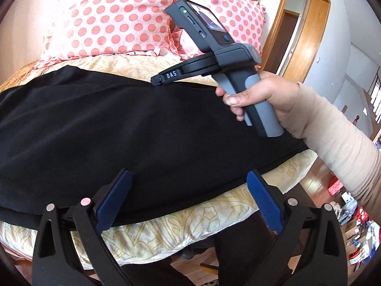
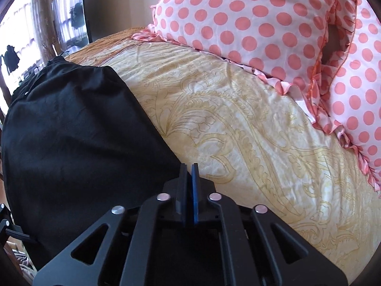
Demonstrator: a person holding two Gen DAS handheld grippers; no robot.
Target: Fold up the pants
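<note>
The black pants [image 1: 119, 138] lie flat along the bed [image 2: 238, 124], apparently halved lengthwise; cross-folds remain. The left gripper [image 1: 188, 205] gapes empty above them; the right gripper [image 2: 189, 166] is pinched together at their edge.

Black pants [image 1: 123, 131]: matt, soft woven cloth, faintly napped, no sheen.
Bedspread [image 2: 238, 131]: cream cloth, slightly crinkled, printed with gold floral linework.
Pillows [image 1: 112, 16]: silky pink cloth, coral dots, glossy ruffled trim.
Left tongs [image 1: 188, 200]: matt black plastic arms, ribbed blue rubbery pads, brushed-metal pivot pins.
Right tongs [image 2: 188, 166]: same matt black plastic, blue pad faces, dull silver pins.
Door frame [image 1: 309, 38]: varnished wood, warm gloss.
Sleeve [image 1: 333, 138]: beige knit, wrinkled.
</note>
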